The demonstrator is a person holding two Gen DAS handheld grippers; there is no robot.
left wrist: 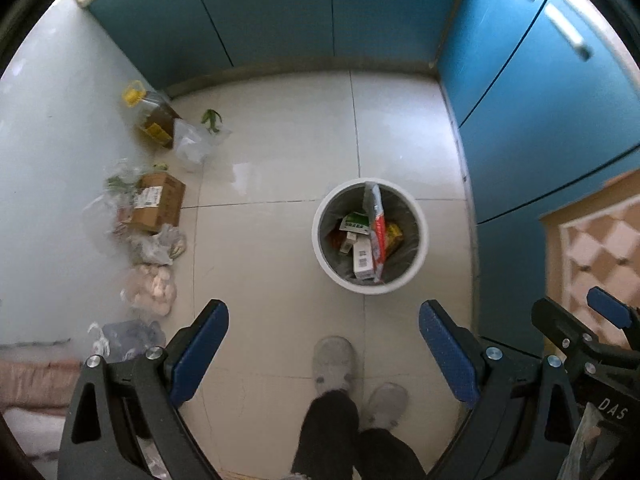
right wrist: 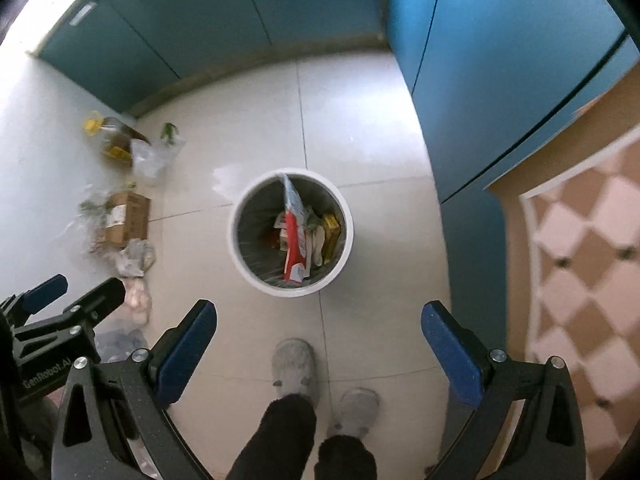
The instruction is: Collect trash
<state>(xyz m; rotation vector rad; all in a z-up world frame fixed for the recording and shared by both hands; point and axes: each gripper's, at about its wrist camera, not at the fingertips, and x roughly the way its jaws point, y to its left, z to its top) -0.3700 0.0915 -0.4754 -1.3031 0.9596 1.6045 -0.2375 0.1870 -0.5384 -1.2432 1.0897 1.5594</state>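
Below, a round white plastic trash bin (left wrist: 370, 236) is seen standing on the pale tiled floor (left wrist: 280, 152), between the blue cabinets (left wrist: 540, 120) and a row of bags and a brown cardboard box (left wrist: 158, 202) along the wall. Small cartons and a red-and-white packet (right wrist: 295, 236) are contained in the bin. The left tool (left wrist: 324, 354) and the right tool (right wrist: 319, 354) are held above the floor, jaws spread wide, nothing gripped. Grey slippers (right wrist: 294, 372) are noted beneath.
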